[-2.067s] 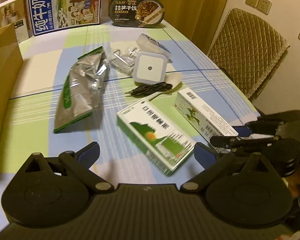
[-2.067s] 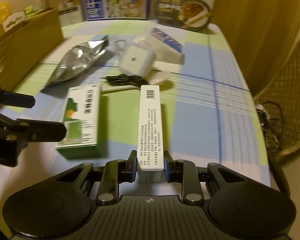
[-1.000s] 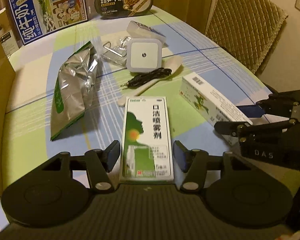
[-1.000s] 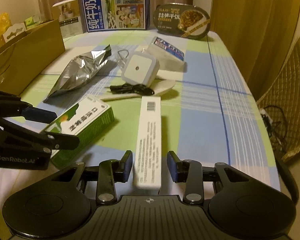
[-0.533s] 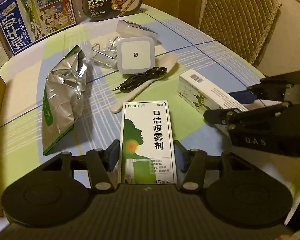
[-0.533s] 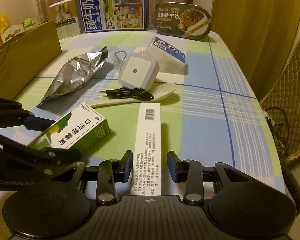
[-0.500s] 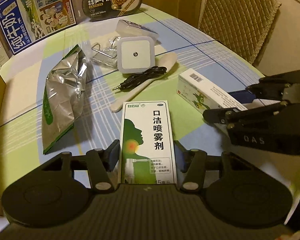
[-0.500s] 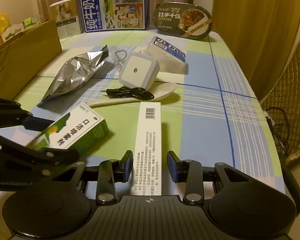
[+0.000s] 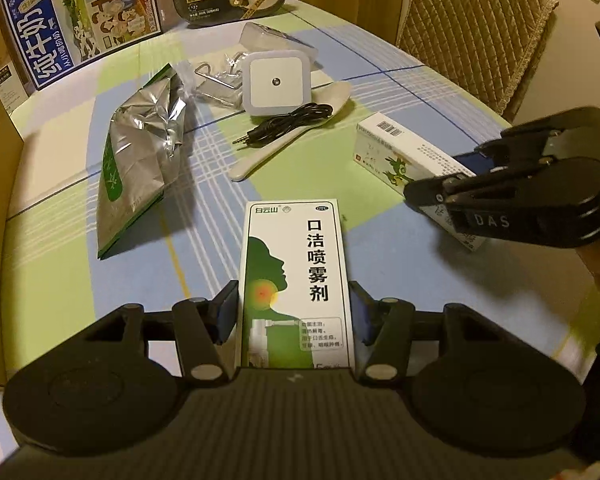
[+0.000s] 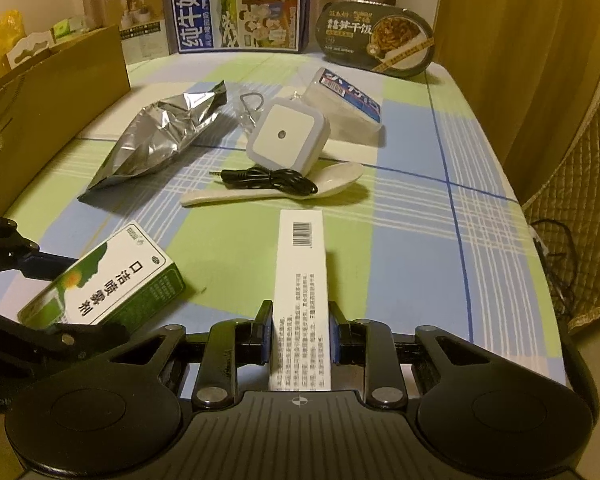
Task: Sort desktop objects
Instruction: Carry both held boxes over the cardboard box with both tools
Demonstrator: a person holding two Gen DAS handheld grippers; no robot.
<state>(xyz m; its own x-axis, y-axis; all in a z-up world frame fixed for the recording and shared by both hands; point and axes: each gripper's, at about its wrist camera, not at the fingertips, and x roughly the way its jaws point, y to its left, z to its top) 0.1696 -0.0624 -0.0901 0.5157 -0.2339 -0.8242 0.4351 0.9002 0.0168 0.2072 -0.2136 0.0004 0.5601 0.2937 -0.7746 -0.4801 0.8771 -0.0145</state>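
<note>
The near ends of both boxes are cut off behind the gripper bodies, and the small print on the white box (image 10: 302, 300) is too blurred to read. The left hand-held gripper (image 9: 294, 316) is closed to the width of the green spray box (image 9: 296, 280), marked "口洁喷雾剂", pads against its sides. The right hand-held gripper (image 10: 300, 330) clamps the white box, which points to 12 o'clock over the tabletop (image 10: 416, 248).
</note>
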